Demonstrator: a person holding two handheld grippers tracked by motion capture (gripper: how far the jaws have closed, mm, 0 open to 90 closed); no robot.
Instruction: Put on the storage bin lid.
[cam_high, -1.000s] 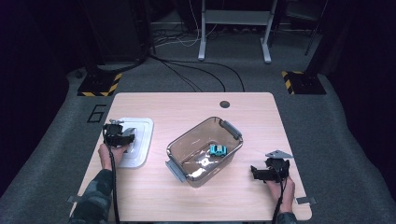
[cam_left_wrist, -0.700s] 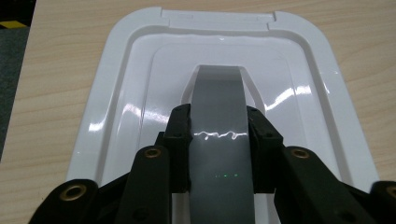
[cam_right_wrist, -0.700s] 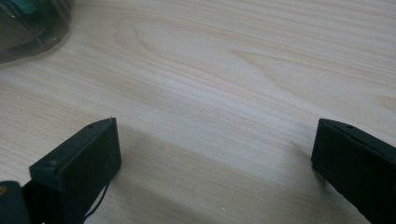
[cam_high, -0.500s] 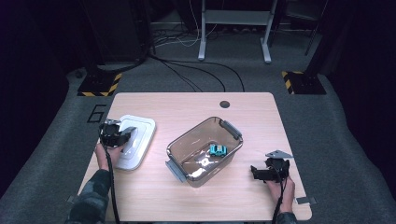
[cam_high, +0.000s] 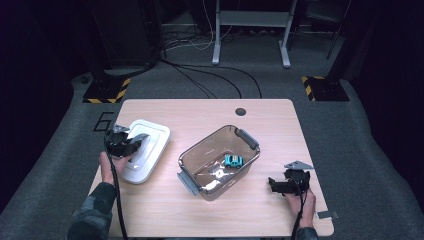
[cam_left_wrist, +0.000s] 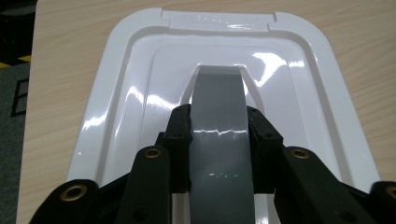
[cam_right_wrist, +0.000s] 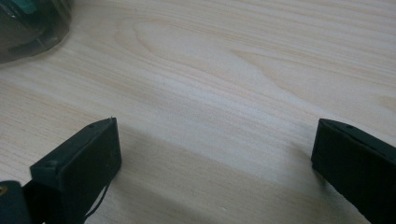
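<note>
A: Your left tool (cam_left_wrist: 218, 140) has just closed on the grey handle (cam_left_wrist: 219, 116) of the white lid (cam_high: 142, 150), lifting one edge off the table (cam_high: 280, 115).

B: And the right tool (cam_high: 285, 184)?

A: Spread, idle beside the clear bin (cam_high: 218, 160). Your lid can now go across to it.

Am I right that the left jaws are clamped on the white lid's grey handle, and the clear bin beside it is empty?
Not quite. The left gripper is clamped on the grey handle of the white lid, but the clear bin is not empty: the high view shows a teal toy car inside.
</note>
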